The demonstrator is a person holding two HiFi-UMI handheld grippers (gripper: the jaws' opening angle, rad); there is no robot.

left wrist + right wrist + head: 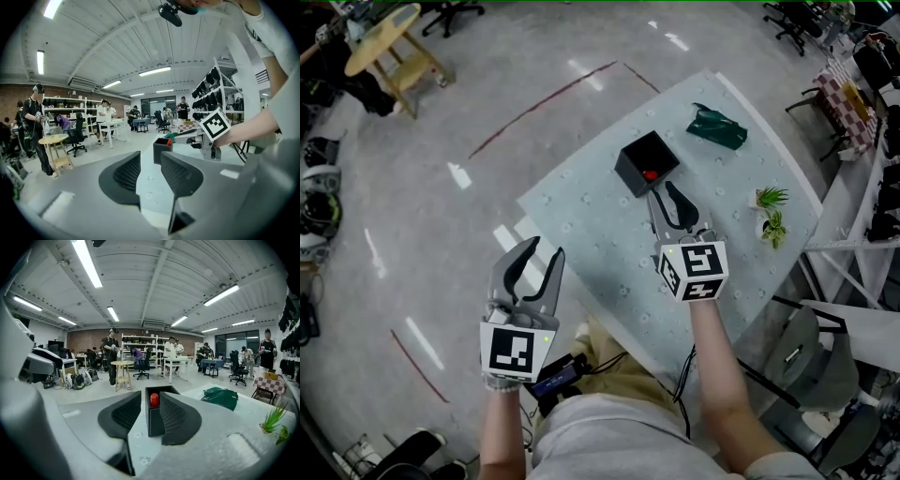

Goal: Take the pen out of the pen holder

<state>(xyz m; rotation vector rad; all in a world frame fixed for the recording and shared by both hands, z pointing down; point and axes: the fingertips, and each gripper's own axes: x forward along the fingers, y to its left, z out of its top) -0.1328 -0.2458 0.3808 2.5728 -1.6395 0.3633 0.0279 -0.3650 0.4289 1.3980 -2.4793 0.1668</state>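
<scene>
**deskwatcher:** So the right tool is hovering over the desk with its jaws standing apart and nothing between them. The black pen holder is sitting just ahead of its tips, not touching. From the right gripper view it's lining the gap up dead on the box, so I'm guessing it's getting ready to go in for the pen.

**labrat_2:** Yeah, and the left tool is hanging back off the desk's near edge, over the floor, also open and empty. Looks to me like it's keeping out of the way, or waiting to steady the holder.

**deskwatcher:** Can you make out the pen properly, though?

**labrat_2:** Nope. Only a red top is poking up inside the holder; the rest is sitting below the walls. I can't tell if it's leaning or if anything else is in there. Beyond the holder and to the right tool's right a crumpled green bundle is lying, and a small plant is sitting off to its right, both well apart from it.
</scene>
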